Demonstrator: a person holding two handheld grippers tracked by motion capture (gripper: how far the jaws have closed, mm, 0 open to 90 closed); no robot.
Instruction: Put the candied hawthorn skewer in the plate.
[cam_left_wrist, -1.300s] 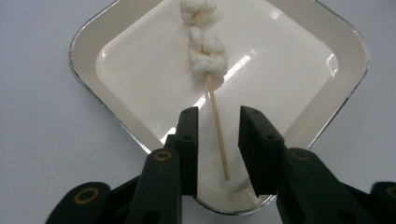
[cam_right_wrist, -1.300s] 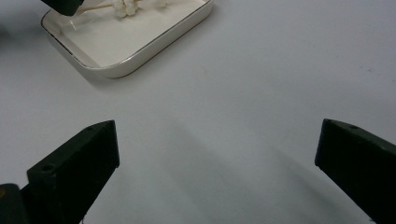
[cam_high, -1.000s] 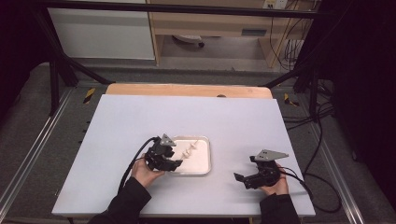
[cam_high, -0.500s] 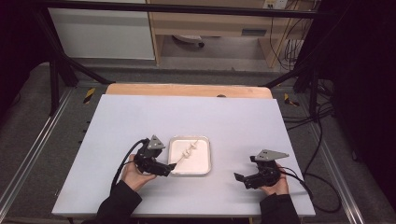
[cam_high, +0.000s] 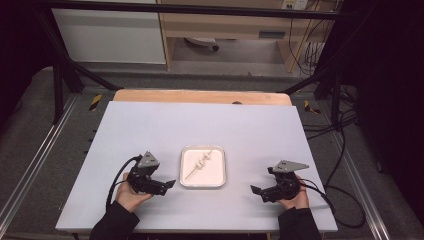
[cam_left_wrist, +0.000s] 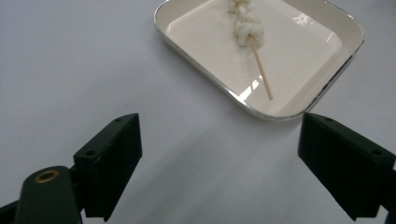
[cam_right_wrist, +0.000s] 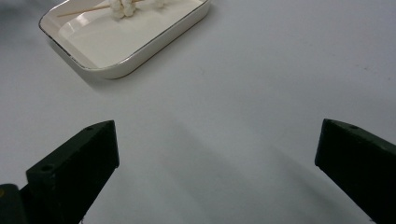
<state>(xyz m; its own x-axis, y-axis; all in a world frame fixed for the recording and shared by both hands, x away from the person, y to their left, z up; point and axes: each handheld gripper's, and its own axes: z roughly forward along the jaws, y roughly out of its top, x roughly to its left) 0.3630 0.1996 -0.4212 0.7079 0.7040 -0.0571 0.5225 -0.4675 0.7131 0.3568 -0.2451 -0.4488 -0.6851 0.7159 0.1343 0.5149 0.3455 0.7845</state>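
Skewer (cam_high: 201, 164) position: it lies flat inside the white tray (cam_high: 218, 177), which sits on the pale grey table (cam_high: 250, 130) between the two hands and closer to the person's edge than to the far edge. In the left gripper view the skewer (cam_left_wrist: 254, 51) shows as a thin wooden stick with white lumps threaded on one end and the other end bare, pointing toward the near rim of the tray (cam_left_wrist: 201, 70). Left gripper (cam_high: 169, 184) status: held low over the table just beside the tray's left side, clear of the rim, tips aimed toward the tray. Its jaws have just been opening and now stand wide apart with nothing between them; in the left gripper view the left gripper (cam_left_wrist: 219, 154) frames bare table with the tray beyond the tips. Right gripper (cam_high: 255, 191) status: held low over the table well to the right of the tray, tips aimed toward it. In the right gripper view the right gripper (cam_right_wrist: 217, 158) has its jaws spread wide with bare table between them, and the tray (cam_right_wrist: 140, 51) with the skewer (cam_right_wrist: 119, 6) lies farther off toward the upper left.
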